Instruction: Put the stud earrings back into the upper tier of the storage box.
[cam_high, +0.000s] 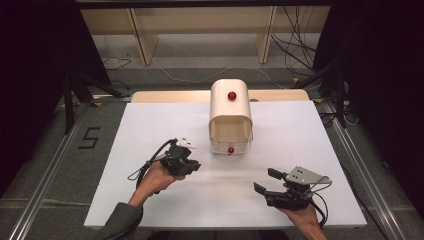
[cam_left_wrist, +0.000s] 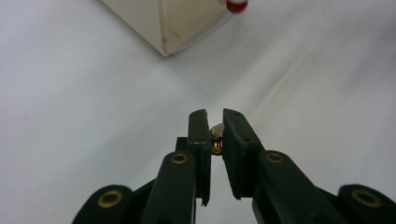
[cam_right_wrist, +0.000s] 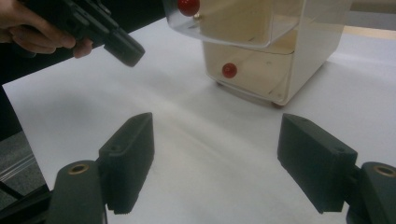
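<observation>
White tabletop (cam_high: 150, 130) spreads beneath both grippers: left gripper (cam_left_wrist: 215, 122) pinches a small brass-tipped piece (cam_left_wrist: 216, 138); right gripper (cam_right_wrist: 217, 154) gapes, cream box (cam_right_wrist: 280, 56) ahead.

- The box (cam_high: 230, 116) stands on the table (cam_high: 150, 125), at the middle of its far half; its open front faces the person
- One knob (cam_high: 231, 95) sits on top of the box; a second knob (cam_high: 230, 150) sits low at its front
- The left gripper (cam_high: 190, 167) lies left of the box front, near it; a small object (cam_left_wrist: 216, 137) sits between its jaws
- The right gripper (cam_high: 266, 181) lies right of the box and nearer the person, well apart from the left gripper
</observation>
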